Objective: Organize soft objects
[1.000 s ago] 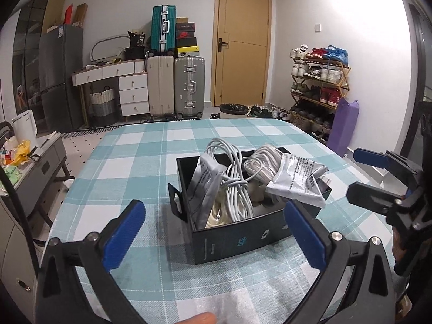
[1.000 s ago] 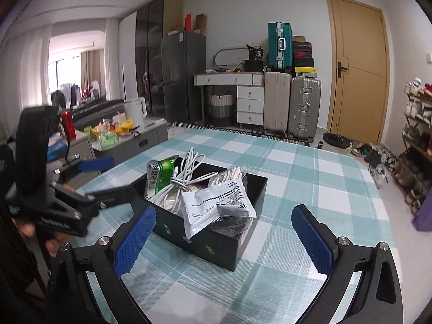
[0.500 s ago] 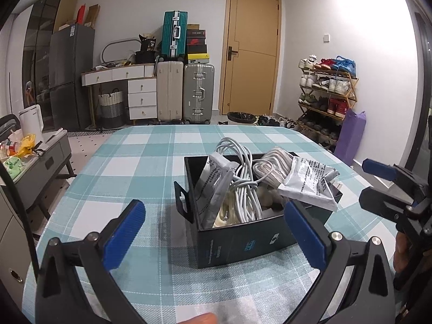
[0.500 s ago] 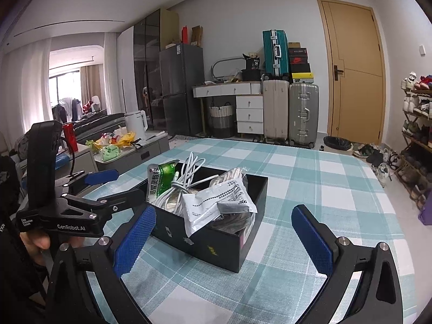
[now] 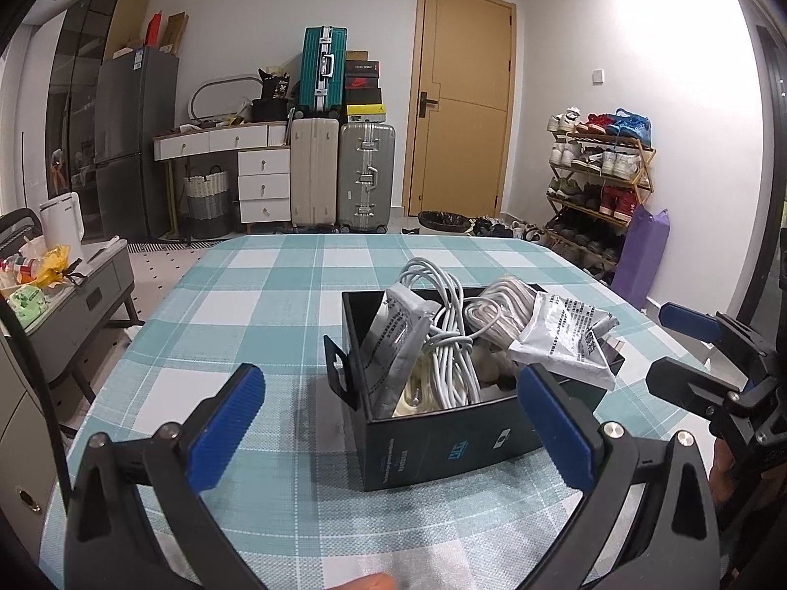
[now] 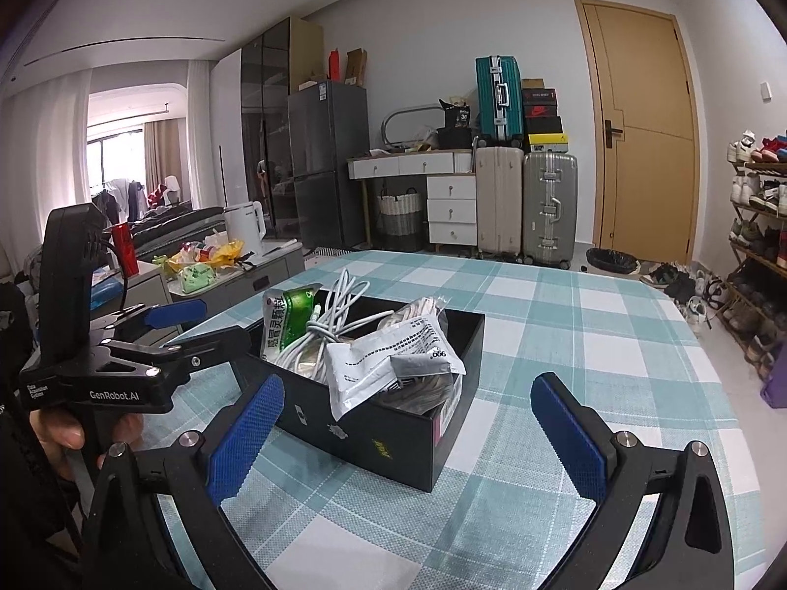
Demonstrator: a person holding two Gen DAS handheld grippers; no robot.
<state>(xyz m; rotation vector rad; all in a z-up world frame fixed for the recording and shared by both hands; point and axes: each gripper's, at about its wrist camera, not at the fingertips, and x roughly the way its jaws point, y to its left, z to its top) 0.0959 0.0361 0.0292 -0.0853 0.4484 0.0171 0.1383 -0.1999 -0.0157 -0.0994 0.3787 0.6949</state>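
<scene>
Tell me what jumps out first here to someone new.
The open black box in the middle of the teal checked tablecloth, stuffed with white cables and printed sachets, one green-labelled sachet standing at its far end. Next, the left gripper and right gripper, jaws wide open and empty, flanking the box.

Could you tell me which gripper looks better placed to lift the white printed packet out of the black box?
Probably right. The white printed packet lies on top at the box corner nearest the right gripper, whose open jaws face it; from the left gripper it sits across the box.
</scene>
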